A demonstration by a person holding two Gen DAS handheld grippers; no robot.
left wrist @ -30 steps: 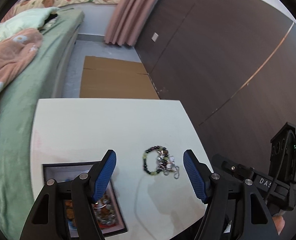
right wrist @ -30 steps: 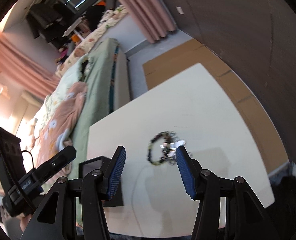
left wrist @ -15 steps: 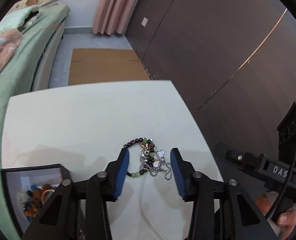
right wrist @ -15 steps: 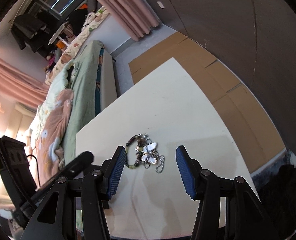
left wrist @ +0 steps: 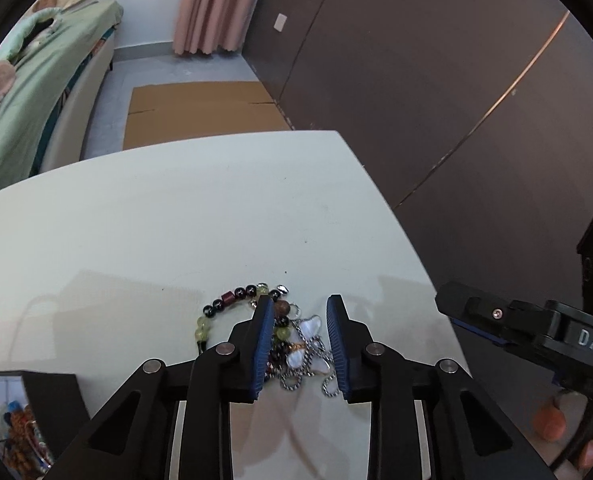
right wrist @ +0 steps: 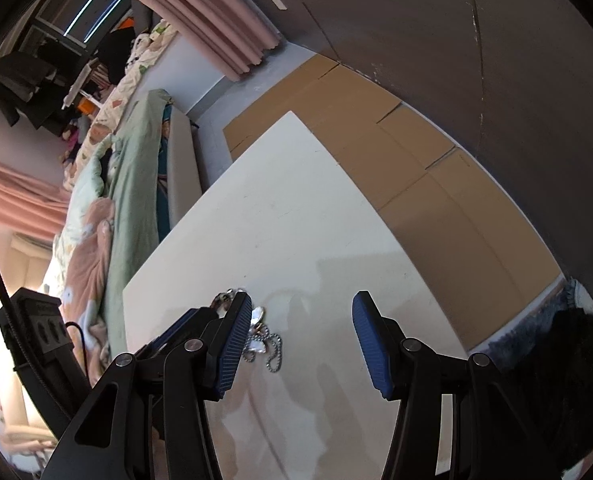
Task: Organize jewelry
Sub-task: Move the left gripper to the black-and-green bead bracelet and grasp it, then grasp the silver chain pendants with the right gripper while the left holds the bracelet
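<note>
A tangle of jewelry lies on the white table point(left wrist: 176, 220): a dark and green bead bracelet point(left wrist: 232, 300), a white butterfly pendant point(left wrist: 308, 344) and a silver ball chain point(right wrist: 272, 348). My left gripper point(left wrist: 300, 302) points down over the tangle. Its jaws are closing with the pendant and chain between the blue pads, and a gap still shows on both sides. The bracelet loop lies mostly outside the left finger. My right gripper point(right wrist: 302, 300) stands open over bare table just right of the pile, with nothing between its fingers.
A dark jewelry box point(left wrist: 56, 392) holding orange and blue beads sits at the table's near left. The right gripper's body point(left wrist: 516, 328) hangs close beside the left one. Beyond the table are flat cardboard point(left wrist: 200, 112), a bed point(left wrist: 36, 92) and a dark wall point(left wrist: 416, 80).
My left gripper came down and forward onto the jewelry pile and its jaws narrowed around it. The right gripper sank and shifted, so the pile now lies by its left finger.
</note>
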